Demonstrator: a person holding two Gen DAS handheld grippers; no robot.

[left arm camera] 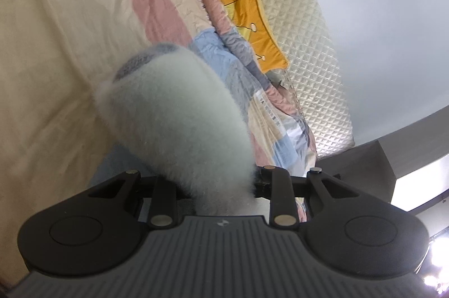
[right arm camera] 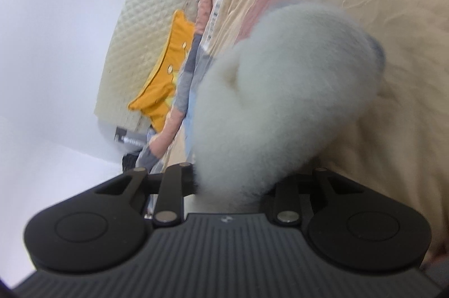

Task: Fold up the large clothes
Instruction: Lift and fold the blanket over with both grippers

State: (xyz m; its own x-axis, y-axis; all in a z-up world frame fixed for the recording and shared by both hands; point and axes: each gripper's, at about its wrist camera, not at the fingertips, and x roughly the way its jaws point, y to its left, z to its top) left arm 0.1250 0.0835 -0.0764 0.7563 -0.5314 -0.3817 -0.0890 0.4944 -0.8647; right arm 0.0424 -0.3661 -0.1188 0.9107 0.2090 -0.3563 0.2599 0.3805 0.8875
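Observation:
A pale, fluffy garment (left arm camera: 174,112) rises in a thick roll out of the jaws of my left gripper (left arm camera: 221,194), and its grey inside shows at the far end. My left gripper is shut on it, its fingertips buried in the pile. In the right wrist view the same fluffy garment (right arm camera: 280,90) bulges out of my right gripper (right arm camera: 230,188), which is also shut on it with hidden fingertips. Both bunches hang above the bed, and the picture is blurred.
Below lies a bed with a patchwork quilt (left arm camera: 56,45) of cream, pink, blue and grey patches (right arm camera: 393,129). A yellow pillow (left arm camera: 247,11) (right arm camera: 165,79) leans on a cream quilted headboard (left arm camera: 308,45) (right arm camera: 146,17). A white wall (left arm camera: 378,3) stands behind.

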